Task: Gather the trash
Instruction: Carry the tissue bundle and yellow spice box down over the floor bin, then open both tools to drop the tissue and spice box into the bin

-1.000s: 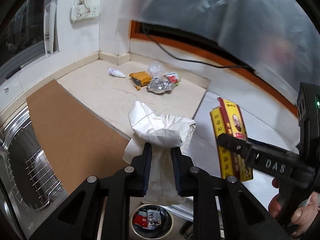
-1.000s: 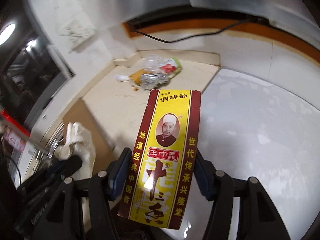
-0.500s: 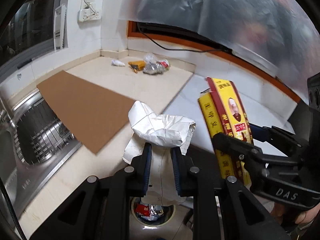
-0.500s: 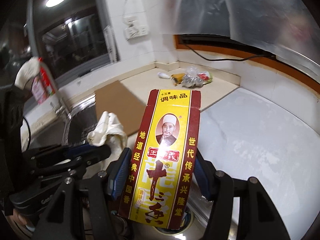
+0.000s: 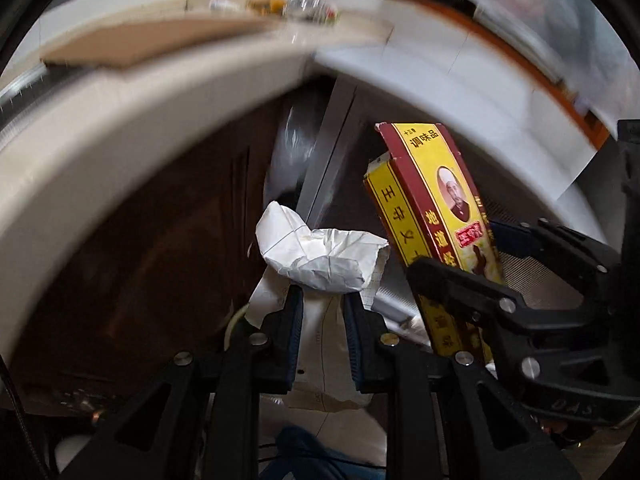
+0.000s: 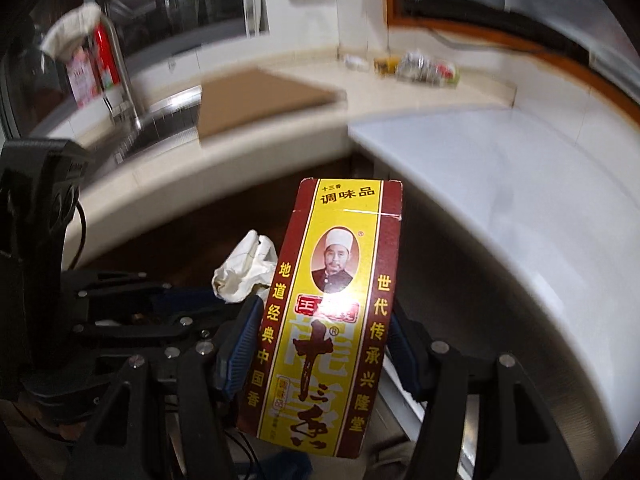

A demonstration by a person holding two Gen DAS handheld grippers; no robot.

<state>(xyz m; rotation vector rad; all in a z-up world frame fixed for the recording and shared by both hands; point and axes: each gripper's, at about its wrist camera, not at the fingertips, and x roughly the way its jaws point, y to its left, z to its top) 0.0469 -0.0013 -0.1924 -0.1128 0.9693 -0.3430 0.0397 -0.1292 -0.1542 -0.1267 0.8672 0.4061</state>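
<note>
Left wrist cam first: our left gripper (image 5: pixel 323 334) has its jaws nearly together, pinching a crumpled white paper wad (image 5: pixel 320 258) that bulges out above the blue pads. The paper sits in front of the dark brown cabinet front (image 5: pixel 168 240) below the counter edge (image 5: pixel 100 128), which sweeps across the shot pretty blurred. Just to the right of the paper we can see the right gripper (image 5: pixel 472 264) coming in from the side, clamped on a yellow and maroon seasoning box (image 5: pixel 436 204) that stands tilted. The paper and box are close but we can't tell if they touch. Way up top on the counter there's a smeared little pile of leftover trash (image 5: pixel 288 4) and a brown board (image 5: pixel 132 46).

Right wrist cam: our right gripper (image 6: pixel 320 344) has its jaws spread fairly wide, gripping the seasoning box (image 6: pixel 332 312) by its two long sides, box upright and facing the camera. The paper wad (image 6: pixel 246 268) peeks out just left of the box, held by the left gripper (image 6: pixel 188 300). Behind, the counter (image 6: pixel 280 120) carries the brown board (image 6: pixel 256 96) beside a sink (image 6: pixel 160 128) with a faucet (image 6: pixel 120 56), and the trash pile (image 6: pixel 416 66) sits in the far corner, well apart from both grippers. A white surface (image 6: pixel 480 168) curves off to the right.
</note>
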